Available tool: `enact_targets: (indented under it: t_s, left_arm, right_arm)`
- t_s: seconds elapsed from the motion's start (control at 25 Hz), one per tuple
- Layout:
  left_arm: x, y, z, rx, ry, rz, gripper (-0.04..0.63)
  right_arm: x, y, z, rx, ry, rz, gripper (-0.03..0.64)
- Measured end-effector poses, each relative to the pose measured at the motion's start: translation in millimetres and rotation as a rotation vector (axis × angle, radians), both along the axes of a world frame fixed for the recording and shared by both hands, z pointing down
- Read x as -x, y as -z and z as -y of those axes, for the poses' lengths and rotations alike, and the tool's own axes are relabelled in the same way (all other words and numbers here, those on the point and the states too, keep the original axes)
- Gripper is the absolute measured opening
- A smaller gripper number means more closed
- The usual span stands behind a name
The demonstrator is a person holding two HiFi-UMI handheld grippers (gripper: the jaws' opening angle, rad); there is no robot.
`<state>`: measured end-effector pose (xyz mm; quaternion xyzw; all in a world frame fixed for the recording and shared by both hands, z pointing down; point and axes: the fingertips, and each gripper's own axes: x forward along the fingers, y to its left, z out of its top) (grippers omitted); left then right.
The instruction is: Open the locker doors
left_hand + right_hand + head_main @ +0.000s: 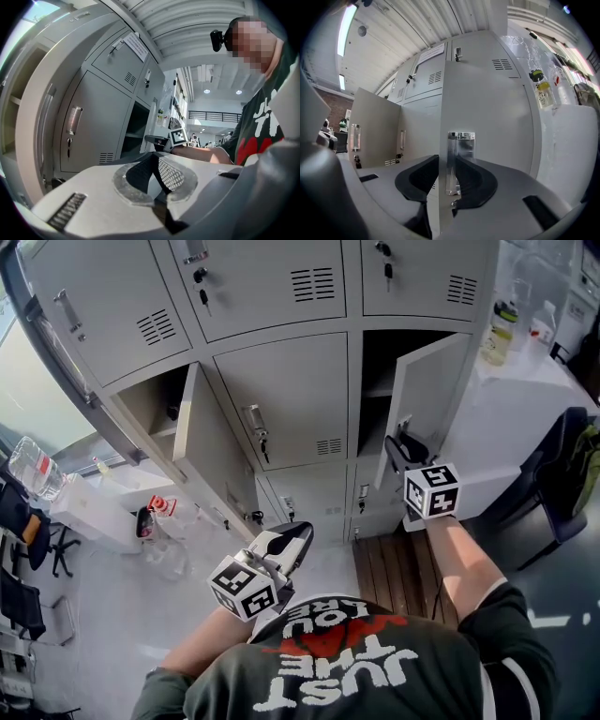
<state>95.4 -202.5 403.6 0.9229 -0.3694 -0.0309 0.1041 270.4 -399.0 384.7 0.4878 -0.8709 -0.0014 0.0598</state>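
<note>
Grey lockers [291, 399] stand ahead. In the middle row the left door [211, 460] and the right door [427, 395] both hang open, and the door between them is closed. My right gripper [398, 448] is at the right door's free edge. In the right gripper view its jaws [449, 159] straddle that edge and press on the clear handle [457, 161]. My left gripper [302, 532] hangs low in front of the lockers, touching nothing. Its pads [168, 171] meet with nothing between them.
A white counter [525, 409] with bottles [502, 334] adjoins the lockers on the right, and a dark chair [562, 474] stands beside it. Plastic bottles [159, 521] and a low white box lie on the floor at left. A wooden floor panel [394, 568] lies under the right door.
</note>
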Motion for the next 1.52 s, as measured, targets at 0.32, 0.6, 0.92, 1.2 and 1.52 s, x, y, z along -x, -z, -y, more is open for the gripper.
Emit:
enact_targets:
  t_s: [0.32, 0.6, 0.92, 1.2, 1.52]
  left_arm:
    - [-12, -2, 1, 0.005, -0.022, -0.009, -0.003]
    - [-26, -1, 3, 0.003, -0.052, -0.011, -0.003]
    - [-39, -1, 8, 0.0, -0.072, -0.013, -0.003]
    - [-53, -1, 11, 0.015, -0.08, -0.026, -0.003]
    - [-68, -4, 12, 0.025, -0.109, -0.028, -0.003]
  right_arm:
    - [-24, -2, -24, 0.011, 0.026, 0.028, 0.129]
    - [-51, -3, -47, 0.017, 0.003, 0.063, 0.135]
    - [-90, -2, -73, 0.011, -0.052, 0.112, 0.129]
    - [-125, -3, -89, 0.014, -0.107, 0.134, 0.118]
    - [-158, -2, -98, 0.005, -0.157, 0.147, 0.113]
